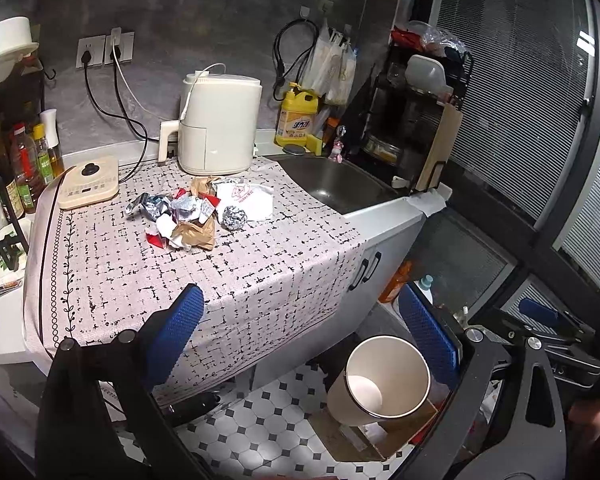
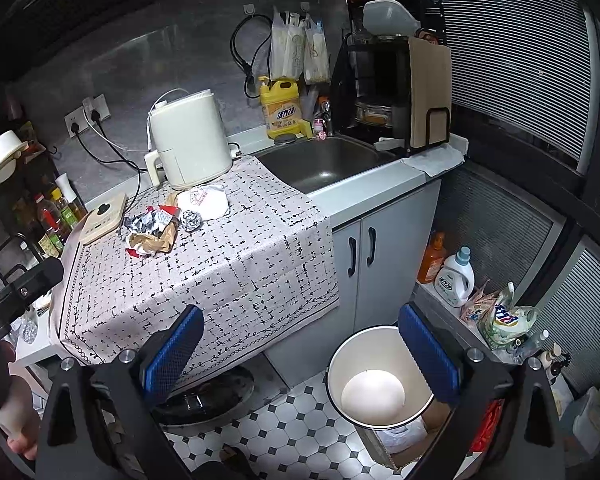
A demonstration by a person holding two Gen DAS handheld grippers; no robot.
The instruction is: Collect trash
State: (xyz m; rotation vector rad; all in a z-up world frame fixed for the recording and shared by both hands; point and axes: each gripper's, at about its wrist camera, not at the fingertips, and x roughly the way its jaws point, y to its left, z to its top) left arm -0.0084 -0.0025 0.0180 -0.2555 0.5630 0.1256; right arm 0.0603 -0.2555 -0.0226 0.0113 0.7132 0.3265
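A pile of trash [image 1: 184, 216] lies on the patterned tablecloth: crumpled foil, brown paper, red scraps, a foil ball [image 1: 234, 218] and a white wrapper [image 1: 248, 198]. The pile also shows in the right wrist view [image 2: 156, 228]. A white paper cup [image 1: 378, 380] is in mid-air above a cardboard box [image 1: 360, 436] on the floor, seen from its open mouth [image 2: 380, 378]. My left gripper [image 1: 304, 340] is open and empty, in front of the counter's edge. My right gripper [image 2: 300, 352] is open and empty above the floor; the cup is beside its right finger, untouched.
A white air fryer [image 1: 216, 124], a beige induction plate [image 1: 88, 186] and oil bottles [image 1: 28, 168] stand on the counter. A sink [image 1: 336, 184], yellow detergent [image 1: 298, 118] and a dish rack [image 1: 416, 120] are at right. Bottles [image 2: 456, 276] stand on the tiled floor.
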